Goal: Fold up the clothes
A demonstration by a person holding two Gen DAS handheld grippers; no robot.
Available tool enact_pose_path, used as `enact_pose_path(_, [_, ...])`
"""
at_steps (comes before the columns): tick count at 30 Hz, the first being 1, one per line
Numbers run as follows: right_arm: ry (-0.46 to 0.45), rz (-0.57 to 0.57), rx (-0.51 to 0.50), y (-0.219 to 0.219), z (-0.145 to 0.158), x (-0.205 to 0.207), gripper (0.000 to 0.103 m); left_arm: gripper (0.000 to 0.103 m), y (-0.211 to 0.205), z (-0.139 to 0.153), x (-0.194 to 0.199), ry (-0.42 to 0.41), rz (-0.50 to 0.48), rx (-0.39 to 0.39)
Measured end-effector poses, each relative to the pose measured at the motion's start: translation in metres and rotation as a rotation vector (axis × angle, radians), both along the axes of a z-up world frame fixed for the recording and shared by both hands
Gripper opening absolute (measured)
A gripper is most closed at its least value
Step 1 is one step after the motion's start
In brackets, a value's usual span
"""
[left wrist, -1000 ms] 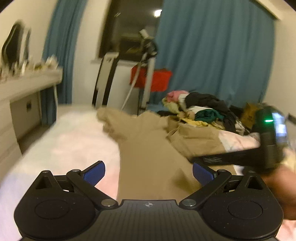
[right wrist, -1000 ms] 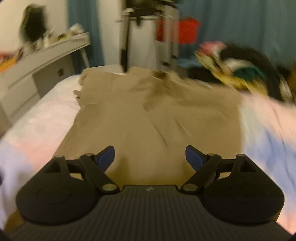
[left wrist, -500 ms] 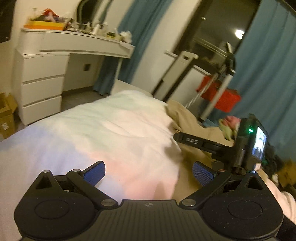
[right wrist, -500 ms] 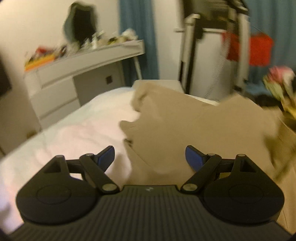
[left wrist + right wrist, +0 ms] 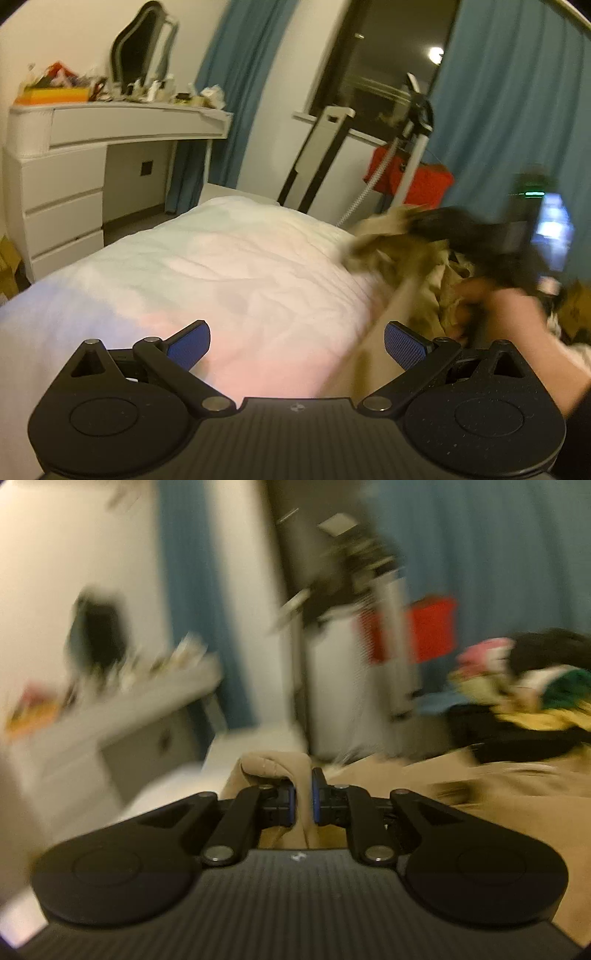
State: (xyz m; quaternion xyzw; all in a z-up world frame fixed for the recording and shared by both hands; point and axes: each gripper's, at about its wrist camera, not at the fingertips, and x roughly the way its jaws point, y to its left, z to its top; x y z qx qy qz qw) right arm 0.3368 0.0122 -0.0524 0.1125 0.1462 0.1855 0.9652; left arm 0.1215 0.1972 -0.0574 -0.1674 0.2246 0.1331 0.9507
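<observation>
Bed: the big white bed [image 5: 221, 273] held the tan garment [image 5: 480, 797], which lay spread over its right side.
Garment's feel: it looked soft, light and floppy, so it would likely sag and bunch up when lifted and slip if held loosely.
Where to hold it: an edge or a corner seemed the best place, because a pinch in the middle would only make a lump.
Clothes pile: more clothes [image 5: 535, 679] sat in a heap behind the tan garment, still not folded.
Right hand's pose: the hand [image 5: 517, 317] reached out nearly level over the garment, and it looked blurry.
Left hand's pose: it pointed a little downward at the bare white bed, beside the garment's edge.
Right tongs: the right tongs [image 5: 303, 800] had just been closing, and the jaws were pinched tight on a raised fold of the tan garment.
Left tongs: the left tongs [image 5: 295, 341] stood wide, with only the bed and the garment's edge seen in the gap and nothing held.
</observation>
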Motion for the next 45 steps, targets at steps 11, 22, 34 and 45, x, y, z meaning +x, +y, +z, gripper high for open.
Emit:
enact_pose_path(11, [0.266, -0.354, 0.097, -0.148, -0.069, 0.012, 0.018, 0.102, -0.036, -0.013, 0.010, 0.036, -0.179, 0.067])
enact_pose_path(22, [0.256, -0.158, 0.135, -0.159, -0.015, -0.082, 0.087, 0.102, -0.058, -0.017, 0.016, 0.074, -0.252, 0.109])
enact_pose_path(34, [0.339, -0.243, 0.265, -0.215, 0.004, -0.251, 0.087, 0.102, -0.049, 0.017, -0.013, 0.161, -0.417, 0.041])
enact_pose_path(45, [0.393, -0.304, 0.406, -0.253, -0.007, -0.262, 0.087, 0.089, 0.019, -0.006, -0.011, 0.510, -0.349, -0.204])
